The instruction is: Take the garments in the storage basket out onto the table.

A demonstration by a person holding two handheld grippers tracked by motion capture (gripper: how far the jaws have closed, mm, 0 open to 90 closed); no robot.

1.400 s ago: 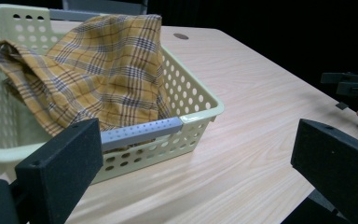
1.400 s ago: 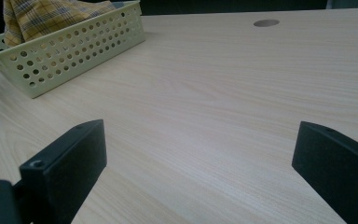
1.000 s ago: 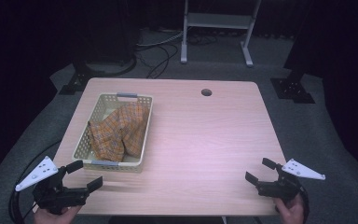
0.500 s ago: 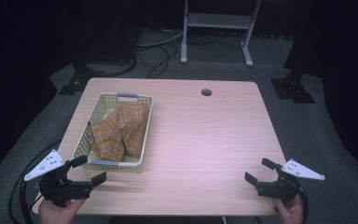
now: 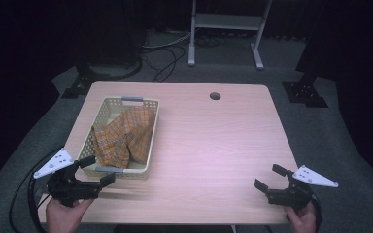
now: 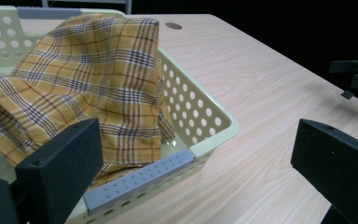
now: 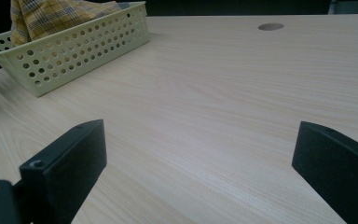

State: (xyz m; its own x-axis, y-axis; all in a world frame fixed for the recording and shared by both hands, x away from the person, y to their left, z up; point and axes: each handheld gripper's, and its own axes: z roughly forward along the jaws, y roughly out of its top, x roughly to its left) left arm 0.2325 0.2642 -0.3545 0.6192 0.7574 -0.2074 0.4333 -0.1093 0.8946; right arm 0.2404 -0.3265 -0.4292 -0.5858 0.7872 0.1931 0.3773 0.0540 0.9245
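My left gripper (image 5: 97, 171) gapes wide and empty at seven o'clock on the table, jaws just short of the basket's (image 5: 151, 138) near end. My right gripper (image 5: 273, 177) waits at five o'clock, equally wide, holding nothing. The checked cloth (image 5: 125, 136) lies heaped in the basket at ten o'clock, untouched; I judge the work hardly begun. The pale wooden table (image 5: 213, 145) has a cable hole (image 5: 215, 96) at twelve. Beyond: dark room, grey carpet, a metal stand (image 5: 226, 22).
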